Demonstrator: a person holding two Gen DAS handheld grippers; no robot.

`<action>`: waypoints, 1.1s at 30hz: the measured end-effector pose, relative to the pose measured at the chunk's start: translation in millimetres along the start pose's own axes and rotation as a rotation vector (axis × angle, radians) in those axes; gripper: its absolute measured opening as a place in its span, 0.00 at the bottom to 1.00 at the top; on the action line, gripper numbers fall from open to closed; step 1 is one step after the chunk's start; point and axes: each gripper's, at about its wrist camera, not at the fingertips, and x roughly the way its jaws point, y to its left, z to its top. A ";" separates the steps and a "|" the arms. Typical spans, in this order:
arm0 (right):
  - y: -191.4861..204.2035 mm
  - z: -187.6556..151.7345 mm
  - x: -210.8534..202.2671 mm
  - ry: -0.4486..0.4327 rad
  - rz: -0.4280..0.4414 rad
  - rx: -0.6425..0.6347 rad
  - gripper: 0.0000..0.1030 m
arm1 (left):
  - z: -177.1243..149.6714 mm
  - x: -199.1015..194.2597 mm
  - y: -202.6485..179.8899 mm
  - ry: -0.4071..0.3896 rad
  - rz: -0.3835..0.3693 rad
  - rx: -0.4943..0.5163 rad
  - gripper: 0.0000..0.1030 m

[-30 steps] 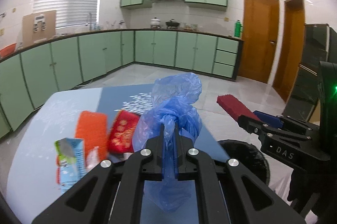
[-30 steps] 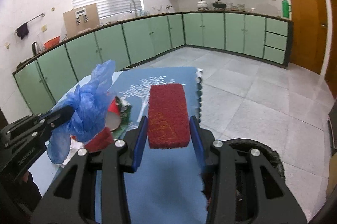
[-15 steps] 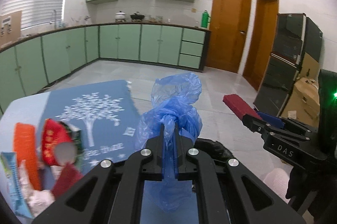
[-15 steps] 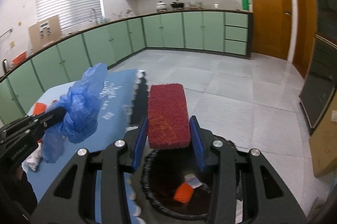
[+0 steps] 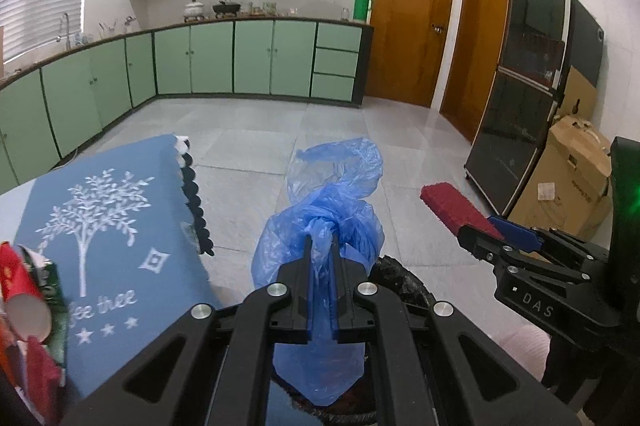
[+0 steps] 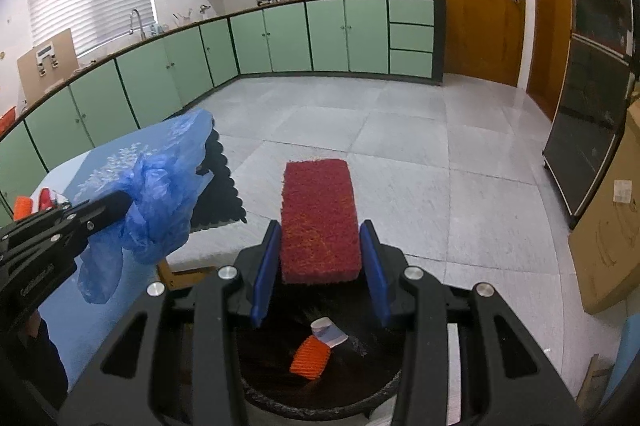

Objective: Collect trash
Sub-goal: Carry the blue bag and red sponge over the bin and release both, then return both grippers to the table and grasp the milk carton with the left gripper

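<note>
Hanging directly above the open bin (image 6: 320, 382), the right hand-held gripper (image 6: 320, 246) is clamped on a red sponge (image 6: 318, 218) lying lengthwise along its fingers; the left hand-held gripper (image 5: 322, 290), clamped on a blue bag (image 5: 320, 222), sits beside the rim.

Open bin (image 6: 320, 378) mouth below; table edge (image 6: 200, 250) crowds its left.

Both grippers are matte black with silver screws; right gripper (image 6: 320, 258) has blue pads (image 6: 264, 266), white "DAS" lettering, green light.
</note>
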 end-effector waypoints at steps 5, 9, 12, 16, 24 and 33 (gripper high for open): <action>-9.0 -3.8 16.2 0.024 -0.015 0.008 0.51 | 2.2 19.4 -3.1 0.039 -0.012 0.012 0.07; -14.0 -7.0 22.9 0.029 -0.043 0.015 0.61 | 3.1 25.7 -2.2 0.048 -0.022 0.013 0.38; -19.9 -8.8 22.8 0.026 -0.068 0.033 0.70 | 2.7 21.7 3.7 0.036 -0.016 -0.003 0.48; -19.4 -9.2 13.2 0.001 -0.102 0.049 0.88 | 4.7 10.0 17.5 0.021 0.014 -0.022 0.54; 10.6 6.2 -10.4 -0.035 -0.029 0.054 0.91 | 6.7 -48.0 51.7 -0.060 0.120 -0.050 0.72; 97.0 18.3 -30.1 -0.083 0.129 -0.006 0.91 | -16.0 -125.0 108.9 -0.122 0.320 -0.097 0.74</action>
